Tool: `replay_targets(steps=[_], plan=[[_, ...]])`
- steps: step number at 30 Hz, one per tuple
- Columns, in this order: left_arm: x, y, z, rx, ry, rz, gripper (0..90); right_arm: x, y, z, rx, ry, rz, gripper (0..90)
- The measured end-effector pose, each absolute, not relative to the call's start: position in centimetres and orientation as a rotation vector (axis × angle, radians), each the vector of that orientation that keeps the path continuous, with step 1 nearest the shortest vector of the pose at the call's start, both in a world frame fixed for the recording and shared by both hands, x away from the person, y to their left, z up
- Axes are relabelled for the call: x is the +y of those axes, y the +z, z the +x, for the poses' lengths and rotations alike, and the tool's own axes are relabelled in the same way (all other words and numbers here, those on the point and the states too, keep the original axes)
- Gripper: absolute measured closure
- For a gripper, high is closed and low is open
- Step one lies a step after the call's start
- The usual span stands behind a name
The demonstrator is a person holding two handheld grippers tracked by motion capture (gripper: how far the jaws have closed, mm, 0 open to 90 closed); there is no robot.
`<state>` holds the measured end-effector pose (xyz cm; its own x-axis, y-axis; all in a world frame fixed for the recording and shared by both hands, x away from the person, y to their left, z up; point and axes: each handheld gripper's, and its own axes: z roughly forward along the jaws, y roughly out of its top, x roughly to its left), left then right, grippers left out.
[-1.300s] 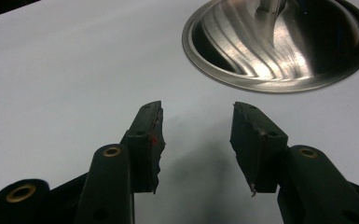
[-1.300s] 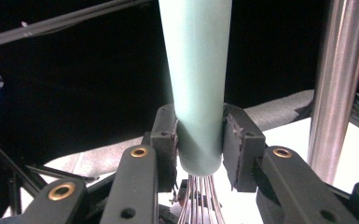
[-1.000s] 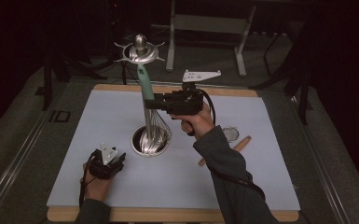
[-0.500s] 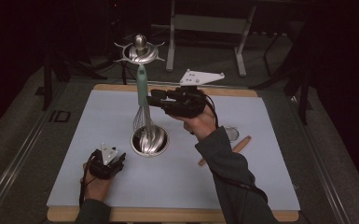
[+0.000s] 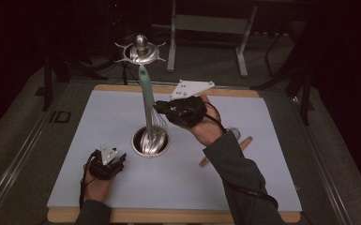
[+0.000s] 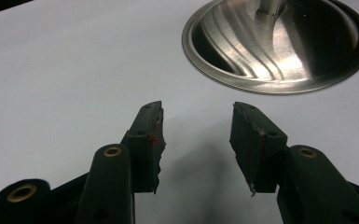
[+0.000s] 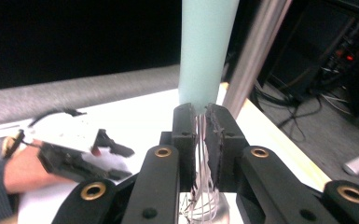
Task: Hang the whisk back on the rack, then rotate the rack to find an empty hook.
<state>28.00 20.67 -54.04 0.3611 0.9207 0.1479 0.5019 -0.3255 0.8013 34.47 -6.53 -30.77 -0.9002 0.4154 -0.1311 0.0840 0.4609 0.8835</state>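
The right gripper (image 7: 199, 140), jaws just closing, clamps the whisk (image 5: 146, 101) wires under its teal handle above the steel stand (image 5: 150, 142) base, so lift straight; the left gripper (image 6: 196, 140) rests released on the tabletop (image 5: 262, 187)

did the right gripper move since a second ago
Yes. In the high view the right gripper slid left from the table's middle to the stand's pole, and its jaws have just been closing on the whisk wires below the handle.
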Motion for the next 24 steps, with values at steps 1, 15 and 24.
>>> replay_targets(steps=[1,15,24], plan=[[20.7,-54.0,28.0,1.231,0.805,1.96,54.9,-6.6,-30.8,34.5,2.388,1.398,0.423,80.9],[21.3,-52.8,26.9,1.225,0.773,1.825,63.7,-9.1,-35.0,34.7,2.471,1.087,0.553,73.3],[21.4,-48.6,25.9,1.135,0.764,1.67,79.3,-12.0,-38.8,33.9,2.503,0.93,0.629,69.8]])
